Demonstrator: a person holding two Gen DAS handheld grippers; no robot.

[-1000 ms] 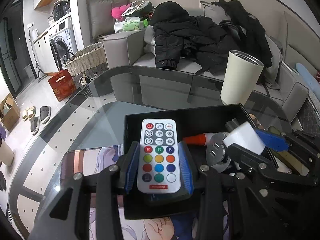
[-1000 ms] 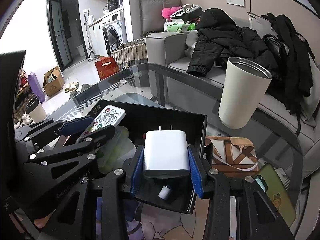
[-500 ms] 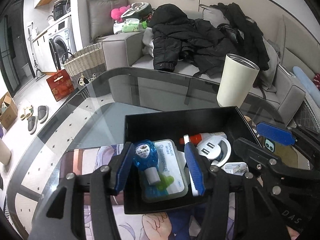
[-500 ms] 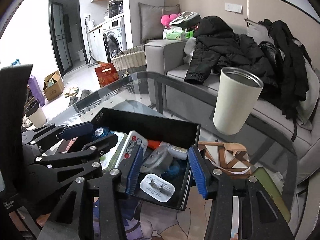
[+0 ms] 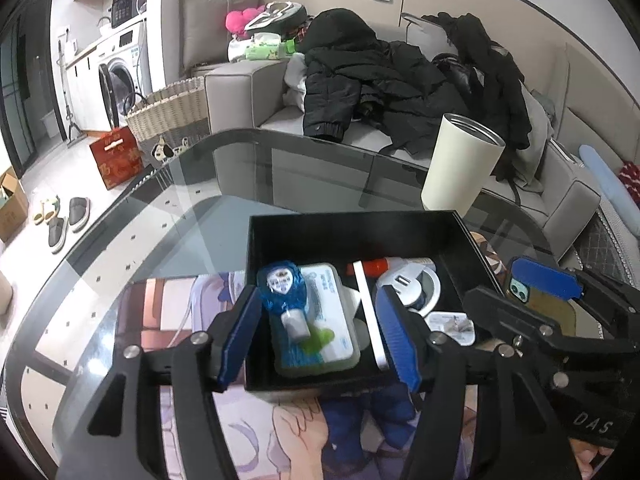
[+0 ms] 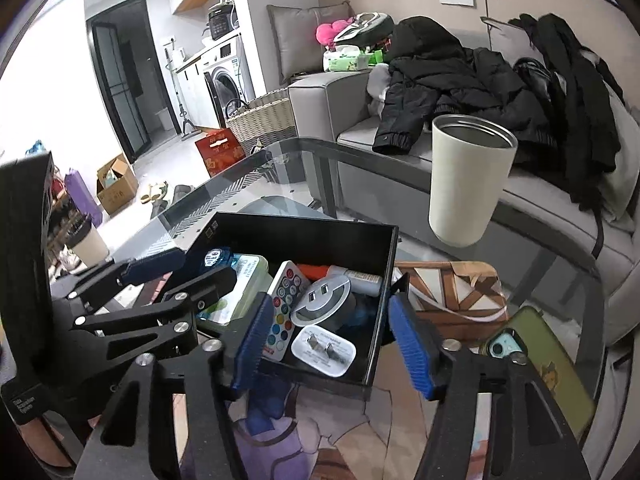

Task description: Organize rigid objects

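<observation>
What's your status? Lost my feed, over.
Left gripper and right gripper open, jaws just widened, nothing held. Remote and charger lie in black box. Nothing blocking.

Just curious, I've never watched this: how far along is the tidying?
Mostly done: the remote and charger lie in the black box. Both grippers, left and right, have just been opening and hold nothing. The phone and cup remain outside.

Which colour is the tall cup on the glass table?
Cream outside, with a metal-grey inside; the cup shows best in the right wrist view.
</observation>
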